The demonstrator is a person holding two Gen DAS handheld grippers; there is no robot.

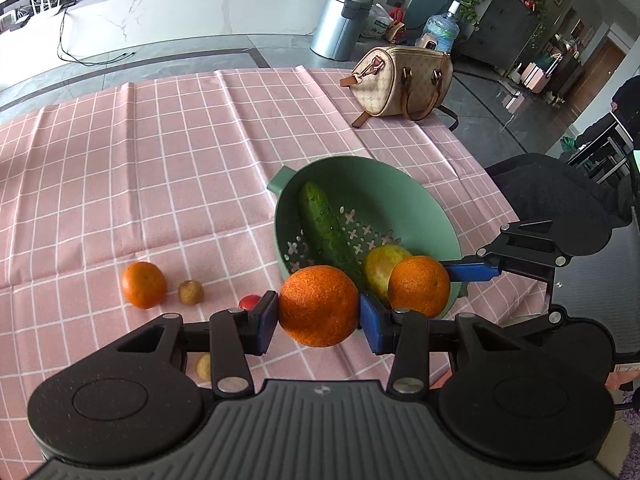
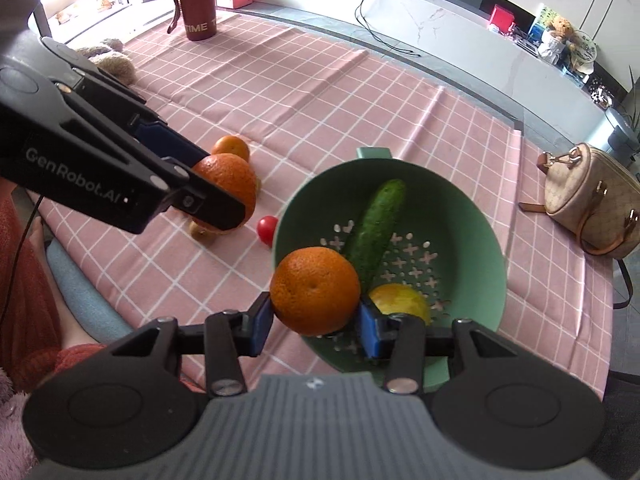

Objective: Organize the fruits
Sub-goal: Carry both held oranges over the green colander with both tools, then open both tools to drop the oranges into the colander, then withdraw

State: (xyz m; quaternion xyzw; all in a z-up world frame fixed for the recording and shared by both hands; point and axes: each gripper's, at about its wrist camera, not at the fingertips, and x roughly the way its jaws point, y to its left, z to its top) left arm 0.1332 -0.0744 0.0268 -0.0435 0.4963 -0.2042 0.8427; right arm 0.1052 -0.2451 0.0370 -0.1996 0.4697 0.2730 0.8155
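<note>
The far half of the desk's pink checked cloth (image 1: 140, 152) lies bare, wide passage there. Near the front, a loose orange (image 1: 144, 285), a small brown fruit (image 1: 191, 292) and a red tomato (image 1: 249, 302) crowd the strip left of the green plastic colander (image 2: 472, 216). Inside it, a dark green cucumber (image 2: 374, 228) and a yellow fruit (image 2: 400, 302) leave its right side free. A beige patterned handbag (image 1: 400, 80) blocks the far right corner.

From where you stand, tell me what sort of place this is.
Probably a lived-in home or studio room: a table under a pink checked cloth, a marble counter cluttered with boxes, and a pedal bin beside houseplants.
</note>
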